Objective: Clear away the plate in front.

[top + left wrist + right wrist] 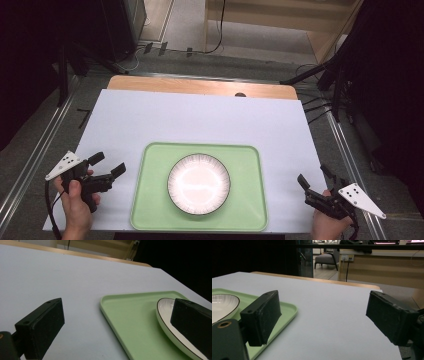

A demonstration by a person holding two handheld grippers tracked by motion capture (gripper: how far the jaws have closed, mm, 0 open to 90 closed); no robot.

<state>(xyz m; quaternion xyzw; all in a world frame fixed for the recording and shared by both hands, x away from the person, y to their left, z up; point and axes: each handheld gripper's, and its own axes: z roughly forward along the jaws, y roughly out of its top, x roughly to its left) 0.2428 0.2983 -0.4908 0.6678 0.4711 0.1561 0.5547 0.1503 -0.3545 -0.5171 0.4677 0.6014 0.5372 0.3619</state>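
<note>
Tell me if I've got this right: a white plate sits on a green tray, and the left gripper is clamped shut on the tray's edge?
Not quite. The plate does sit on the green tray, but the left gripper is not clamped on anything. The high view shows it open, held beside the tray, off its left edge; the left gripper view shows its jaws spread wide with nothing between them.

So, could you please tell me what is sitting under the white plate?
The white plate rests on the green tray, roughly at its middle, and the tray lies on the white table surface. The patch of tray directly beneath the plate is covered, so nothing there can be checked.
</note>
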